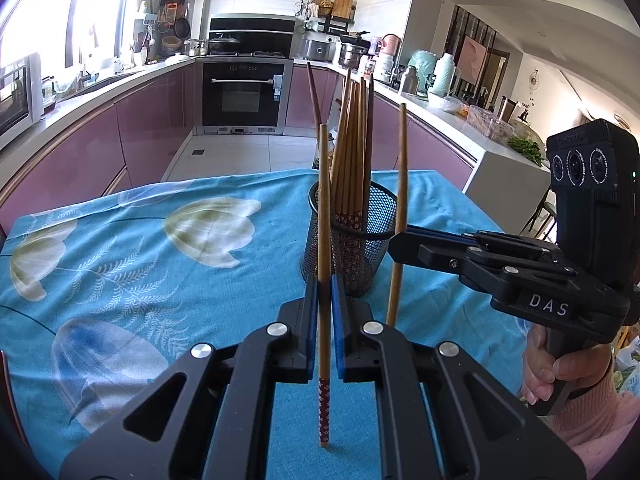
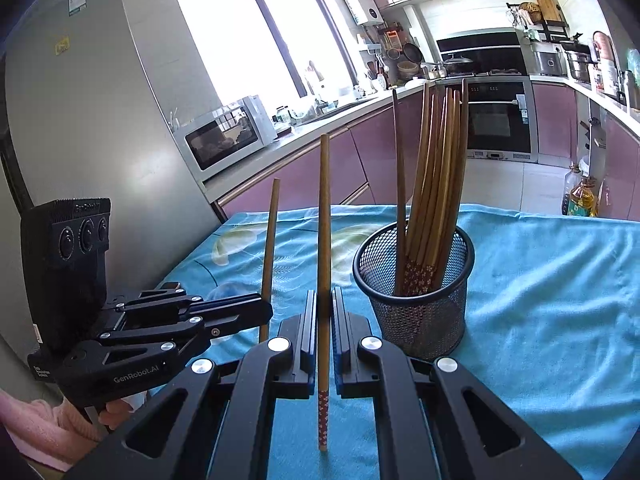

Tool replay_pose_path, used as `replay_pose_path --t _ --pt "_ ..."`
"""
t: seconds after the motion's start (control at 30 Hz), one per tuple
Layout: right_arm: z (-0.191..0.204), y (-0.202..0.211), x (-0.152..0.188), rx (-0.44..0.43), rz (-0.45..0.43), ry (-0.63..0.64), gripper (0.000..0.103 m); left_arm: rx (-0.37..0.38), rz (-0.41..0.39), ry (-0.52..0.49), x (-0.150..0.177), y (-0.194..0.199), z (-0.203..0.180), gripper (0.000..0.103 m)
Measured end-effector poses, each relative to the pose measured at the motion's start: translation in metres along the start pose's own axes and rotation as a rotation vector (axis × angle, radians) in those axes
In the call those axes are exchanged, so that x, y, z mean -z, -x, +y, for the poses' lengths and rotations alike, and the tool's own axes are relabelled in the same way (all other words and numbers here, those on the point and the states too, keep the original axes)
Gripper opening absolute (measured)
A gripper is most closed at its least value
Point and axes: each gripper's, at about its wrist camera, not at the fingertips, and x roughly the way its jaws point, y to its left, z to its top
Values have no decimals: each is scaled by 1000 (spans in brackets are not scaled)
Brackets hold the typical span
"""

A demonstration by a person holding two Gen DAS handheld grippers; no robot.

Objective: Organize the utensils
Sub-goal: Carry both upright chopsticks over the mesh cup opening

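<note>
Standing upright beside the mesh holder, each clamped gripper grips one chopstick.

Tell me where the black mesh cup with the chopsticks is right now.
The mesh cup stands on the blue cloth, just right of the right tool in its view, and between both tools in the left view.

The black mesh holder is hiding the lower ends of the bunched chopsticks behind its wire, the right gripper is covering part of its own chopstick, and the picture's edge is cutting off the person's pink sleeve.
</note>
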Motion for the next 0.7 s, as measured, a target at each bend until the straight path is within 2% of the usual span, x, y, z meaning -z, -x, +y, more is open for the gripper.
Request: replay_pose_path --t 0.7 --pt "-10 16 -19 2 -63 4 6 8 -47 -12 -22 4 -4 8"
